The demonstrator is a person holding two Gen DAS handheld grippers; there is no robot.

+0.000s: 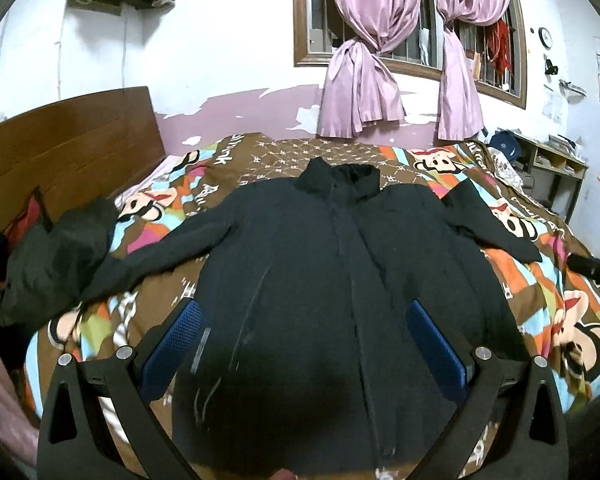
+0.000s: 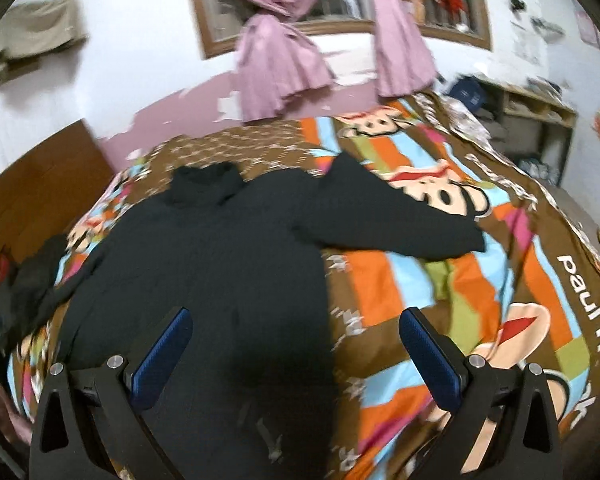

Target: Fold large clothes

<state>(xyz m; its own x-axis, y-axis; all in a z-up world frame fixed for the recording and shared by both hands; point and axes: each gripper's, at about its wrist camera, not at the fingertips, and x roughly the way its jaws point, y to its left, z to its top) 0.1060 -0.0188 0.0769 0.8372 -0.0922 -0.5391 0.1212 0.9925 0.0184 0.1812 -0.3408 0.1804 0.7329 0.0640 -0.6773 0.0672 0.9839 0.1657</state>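
A large black jacket (image 1: 332, 260) lies spread flat on the bed, front up, collar toward the far wall, both sleeves stretched out to the sides. It also shows in the right wrist view (image 2: 220, 264), its right sleeve (image 2: 400, 220) reaching across the bedcover. My left gripper (image 1: 304, 312) is open and empty, hovering over the jacket's lower body. My right gripper (image 2: 296, 320) is open and empty, above the jacket's right edge near the hem.
The bed has a colourful cartoon-monkey cover (image 2: 480, 280). A second dark garment (image 1: 48, 248) is heaped at the left by the wooden headboard (image 1: 60, 148). Pink curtains (image 1: 364, 80) hang at the window on the far wall. A shelf unit (image 1: 556, 160) stands at the right.
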